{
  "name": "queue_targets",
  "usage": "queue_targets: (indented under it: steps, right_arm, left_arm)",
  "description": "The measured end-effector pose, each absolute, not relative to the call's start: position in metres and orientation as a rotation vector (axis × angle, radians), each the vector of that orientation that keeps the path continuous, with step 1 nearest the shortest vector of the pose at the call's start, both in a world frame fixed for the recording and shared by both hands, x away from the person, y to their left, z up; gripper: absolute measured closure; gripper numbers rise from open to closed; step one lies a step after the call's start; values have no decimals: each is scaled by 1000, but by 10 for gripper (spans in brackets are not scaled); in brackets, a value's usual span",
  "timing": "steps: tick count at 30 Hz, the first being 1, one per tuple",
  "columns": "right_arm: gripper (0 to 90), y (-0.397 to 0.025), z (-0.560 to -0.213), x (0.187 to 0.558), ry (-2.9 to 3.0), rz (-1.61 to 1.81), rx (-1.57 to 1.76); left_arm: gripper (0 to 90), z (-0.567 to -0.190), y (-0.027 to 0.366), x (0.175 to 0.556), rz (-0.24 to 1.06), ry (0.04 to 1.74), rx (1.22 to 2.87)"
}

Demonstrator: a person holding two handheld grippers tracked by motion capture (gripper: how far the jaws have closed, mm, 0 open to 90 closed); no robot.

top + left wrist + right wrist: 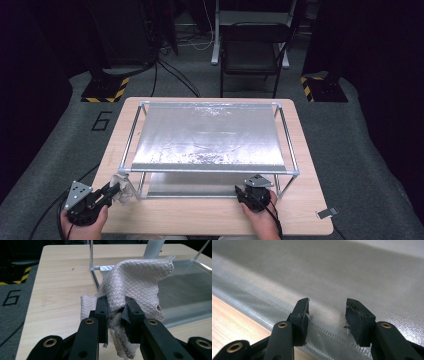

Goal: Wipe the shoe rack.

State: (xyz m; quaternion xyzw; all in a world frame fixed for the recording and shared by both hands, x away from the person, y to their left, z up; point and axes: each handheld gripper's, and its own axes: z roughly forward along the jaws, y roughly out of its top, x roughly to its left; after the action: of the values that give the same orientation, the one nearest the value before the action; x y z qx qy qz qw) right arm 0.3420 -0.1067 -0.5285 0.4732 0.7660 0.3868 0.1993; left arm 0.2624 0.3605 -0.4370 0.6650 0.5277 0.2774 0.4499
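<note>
Cloth (135,287) clamped in my left gripper (117,312) at the frame's (210,171) near-left corner; right gripper (327,315) hangs released. Next: wipe the foil sheet (210,135).

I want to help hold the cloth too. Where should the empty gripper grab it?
Probably the cloth's raised free corner, coming from the rack side. That corner sticks up loose, away from the left gripper, so the right gripper's open jaws could pinch it.
</note>
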Motion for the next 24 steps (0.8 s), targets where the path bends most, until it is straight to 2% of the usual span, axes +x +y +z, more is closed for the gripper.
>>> queue_targets:
  steps: [7,24]
  right_arm:
    - [535,-107,-528,342,2142,1082,1324]
    - [535,-107,-528,342,2142,1081,1323]
  left_arm:
    - [751,-422,365,259,664,1293,1629]
    - [760,-382,364,258,706,1245,1632]
